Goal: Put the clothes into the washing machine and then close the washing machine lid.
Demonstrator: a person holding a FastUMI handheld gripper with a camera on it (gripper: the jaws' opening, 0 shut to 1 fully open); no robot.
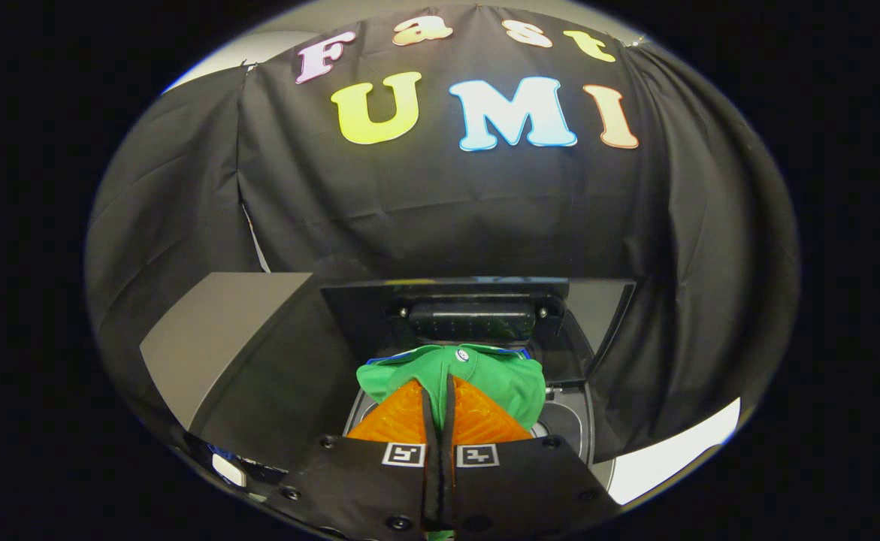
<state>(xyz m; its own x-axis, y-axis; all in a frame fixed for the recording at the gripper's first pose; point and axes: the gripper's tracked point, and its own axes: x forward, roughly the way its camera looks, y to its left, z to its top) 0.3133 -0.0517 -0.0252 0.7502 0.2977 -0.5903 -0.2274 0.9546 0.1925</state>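
Note:
My gripper (440,398) is shut on a green garment (485,376), which bunches up over and around the fingertips. A small white round button or tag shows on the cloth near its top. The garment hangs above the opening of the washing machine (571,421), whose rim curves just below and to the right of the cloth. The washing machine lid (485,300) stands raised behind the garment, dark and glossy. A strip of blue fabric peeks out behind the green cloth.
A grey-brown panel or tabletop (222,338) lies to the left of the machine. Black cloth walls close in behind and on both sides. A pale strip of floor (672,458) shows at the lower right.

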